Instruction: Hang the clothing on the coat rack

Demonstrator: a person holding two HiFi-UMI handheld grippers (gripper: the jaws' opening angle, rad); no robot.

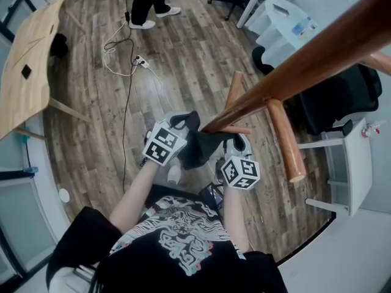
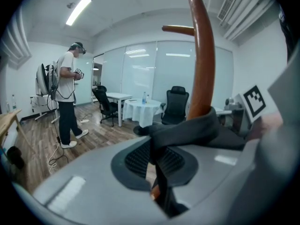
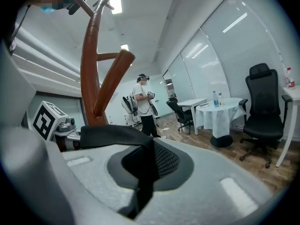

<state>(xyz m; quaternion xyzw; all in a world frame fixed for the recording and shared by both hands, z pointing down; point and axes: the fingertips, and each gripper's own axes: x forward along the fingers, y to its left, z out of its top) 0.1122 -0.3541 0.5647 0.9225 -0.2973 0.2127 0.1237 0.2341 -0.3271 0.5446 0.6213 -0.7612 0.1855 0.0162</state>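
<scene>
Where there is room: bare wood floor (image 1: 183, 54) beyond the rack; table (image 1: 24, 72) edge at left, office chair (image 1: 342, 96) at right.
Clothing: dark clothing (image 1: 197, 144) spans between both grippers, long axis left to right, at the coat rack (image 1: 293, 60) pole.
Left gripper (image 1: 182, 122): clenched on the clothing.
Right gripper (image 1: 237, 140): clenched on its other end.
In the way: peg (image 1: 286, 140) juts just beside the right gripper; cable (image 1: 125, 72) across the floor; person (image 1: 149, 2) well apart.

Your left gripper (image 2: 157, 165) has its jaws pinched on a dark grey garment (image 2: 187, 130). The cloth runs up from the pads and lies against the brown rack (image 2: 202, 64) just beyond. Further off, a person (image 2: 67, 97) stands at left, and a chair (image 2: 177, 104) sits beside a white-draped table (image 2: 140, 111).
</scene>
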